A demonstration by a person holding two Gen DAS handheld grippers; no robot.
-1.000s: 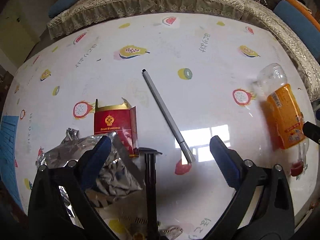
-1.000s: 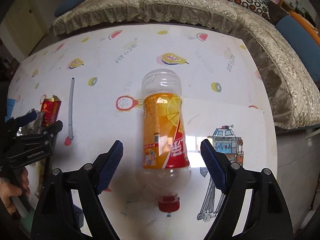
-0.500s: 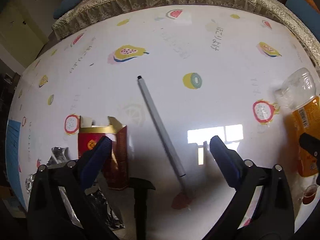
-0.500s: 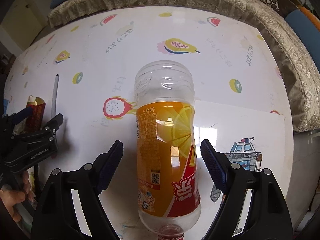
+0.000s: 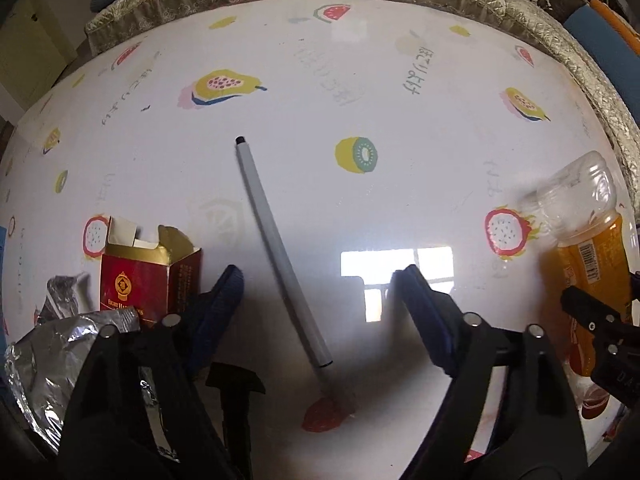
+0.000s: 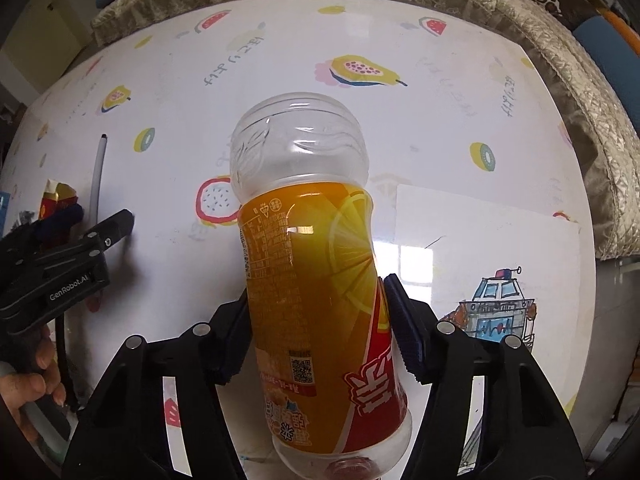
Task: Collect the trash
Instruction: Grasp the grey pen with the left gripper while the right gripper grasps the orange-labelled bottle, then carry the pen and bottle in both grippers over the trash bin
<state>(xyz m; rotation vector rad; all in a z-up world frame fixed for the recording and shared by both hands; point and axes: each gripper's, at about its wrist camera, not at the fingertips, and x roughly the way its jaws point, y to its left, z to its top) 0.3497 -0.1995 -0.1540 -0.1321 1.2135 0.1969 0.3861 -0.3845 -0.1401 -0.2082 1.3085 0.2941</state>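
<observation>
"GenRobot.AI" on the left hand-held gripper (image 6: 76, 220); "EIGHT HAPPINESS" on red carton (image 5: 136, 286)

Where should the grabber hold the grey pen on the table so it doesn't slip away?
Probably around the middle of the grey pen, coming straight down with one finger on each long side. It lies flat and slanted on the table, so squeeze across its thin width. The left gripper straddles it; its jaws have just been closing.
</observation>
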